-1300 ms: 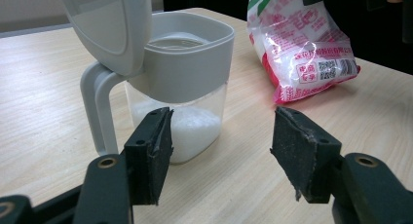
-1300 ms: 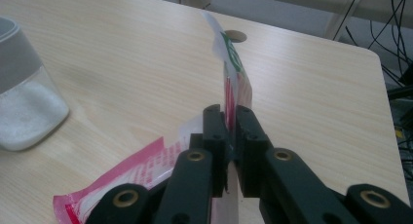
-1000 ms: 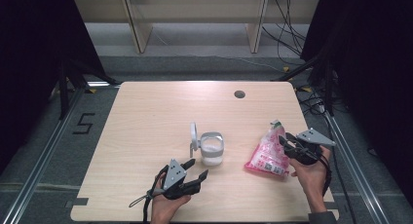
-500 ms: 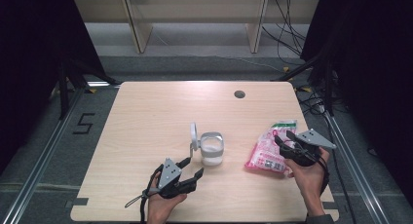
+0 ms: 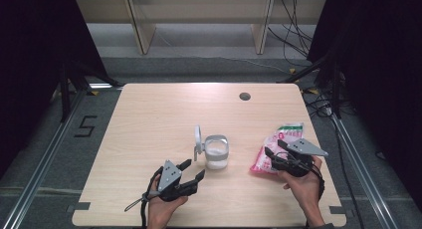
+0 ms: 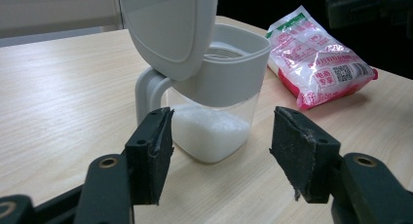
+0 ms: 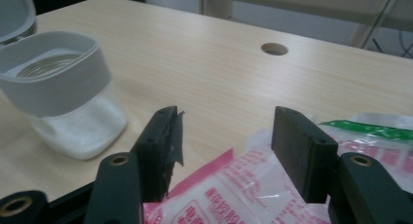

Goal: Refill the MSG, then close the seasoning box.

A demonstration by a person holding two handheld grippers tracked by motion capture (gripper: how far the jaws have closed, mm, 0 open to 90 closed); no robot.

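Light wood table (image 5: pixel 149 119), grommet hole (image 5: pixel 244 96) at 1 o'clock; dark room, shelving behind.
Pink bag (image 5: pixel 274 145) lies flat at 4 o'clock, long axis toward 1 o'clock, under released right gripper (image 5: pixel 271 158). Open-lidded jar (image 5: pixel 216 151) centre; left gripper (image 5: pixel 192 170) spread, empty.

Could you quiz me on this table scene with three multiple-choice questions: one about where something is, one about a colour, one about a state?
1. Where does the bag lie relative to the container?
A. To its right
B. To its left
C. Inside it

2. What colour is the bag mostly?
A. Blue
B. Pink
C. Black

3. How is the container's lid?
A. Shut
B. Lying on the floor
C. Flipped open

Answers: 1 A, it lies by the right gripper in the high view. 2 B, pink print with a green strip. 3 C, it stands upright above the rim.
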